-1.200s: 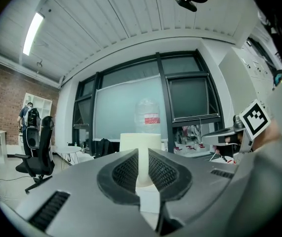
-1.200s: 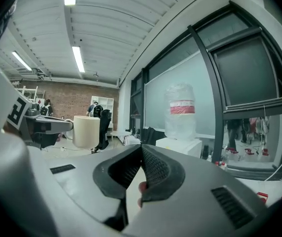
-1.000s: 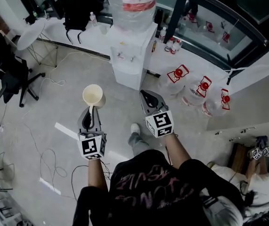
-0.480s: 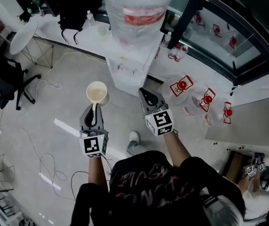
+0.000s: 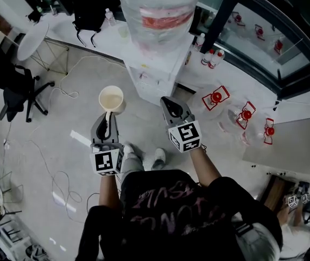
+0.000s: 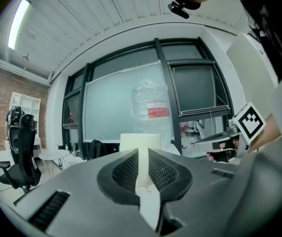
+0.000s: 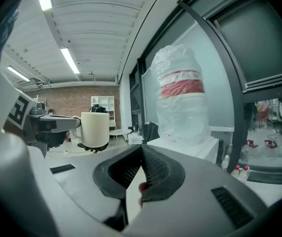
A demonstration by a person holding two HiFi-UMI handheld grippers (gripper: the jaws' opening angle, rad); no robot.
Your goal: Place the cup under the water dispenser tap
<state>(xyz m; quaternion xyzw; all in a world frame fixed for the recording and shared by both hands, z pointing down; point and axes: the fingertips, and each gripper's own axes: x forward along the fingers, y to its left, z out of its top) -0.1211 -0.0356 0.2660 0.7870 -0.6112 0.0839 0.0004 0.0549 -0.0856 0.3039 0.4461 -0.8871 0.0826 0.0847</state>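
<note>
Floor (image 5: 62, 129), grey and crossed by loose cables (image 5: 57, 184), fills most of the head view below you. Ahead of you stands the white water dispenser (image 5: 156, 72), with its plastic-wrapped bottle (image 5: 157, 4) on top carrying a red band. Off to your left sit a black office chair (image 5: 13, 86) and a round white table (image 5: 32, 37). To your right, along the window, spare water jugs (image 5: 215, 98) with red caps lie on the floor, and a few small bottles (image 5: 212, 57) stand close to the dispenser's side.

Your left gripper (image 5: 107, 121) is clamped on the handle of the cup (image 5: 111, 99). In the left gripper view the pale handle runs up between the two pads, which press on it from both sides, and the cup (image 6: 140, 147) stands upright just past the tips with the dispenser bottle (image 6: 150, 107) behind it. The cup hangs over the floor in front of the dispenser and to the left of its front face, near it but not touching. It is not under a tap.

Your right gripper (image 5: 168, 105) is level with the left one, closer to the dispenser's front. Its jaws are together at the tips and hold nothing. From the right gripper view you can see the cup (image 7: 95, 127) off to the left and the bottle (image 7: 182, 98) ahead.
</note>
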